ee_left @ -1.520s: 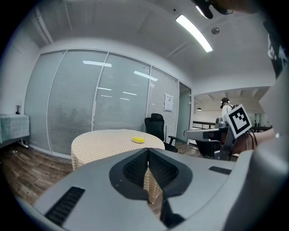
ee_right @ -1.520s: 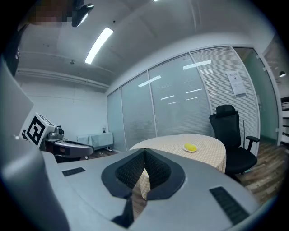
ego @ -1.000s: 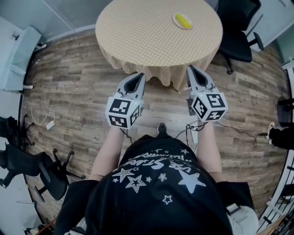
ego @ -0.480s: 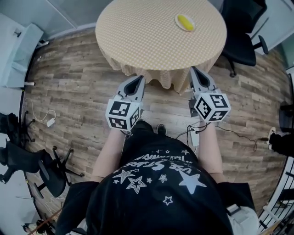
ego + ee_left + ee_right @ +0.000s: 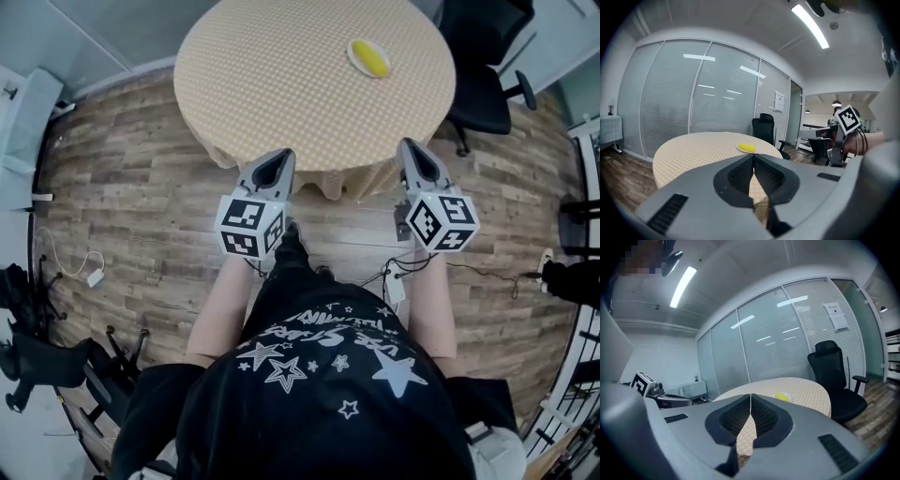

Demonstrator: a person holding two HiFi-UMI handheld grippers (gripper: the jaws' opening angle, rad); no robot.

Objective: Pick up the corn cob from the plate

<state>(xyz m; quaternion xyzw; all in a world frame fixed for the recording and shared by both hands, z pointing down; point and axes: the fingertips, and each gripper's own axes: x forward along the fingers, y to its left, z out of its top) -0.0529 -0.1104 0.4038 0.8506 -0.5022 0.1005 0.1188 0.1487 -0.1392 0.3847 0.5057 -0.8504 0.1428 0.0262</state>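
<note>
The left claw [image 5: 278,156] and the right claw [image 5: 411,146] are both pressed shut, tip to tip, and hold nothing. They hang level at the near edge of the round tabletop [image 5: 281,66], just above centre in the head view. The corn cob [image 5: 371,58] lies on its small plate [image 5: 354,53] at the upper right of the tabletop, well apart from both claws and nearer the right one. This looks like the approach step, with no grasp begun. The next move calls for the right claw to open and reach across the cloth toward the plate. The tabletop is otherwise bare, so the way is open. An office chair [image 5: 480,89] stands close beyond the far right rim.
</note>
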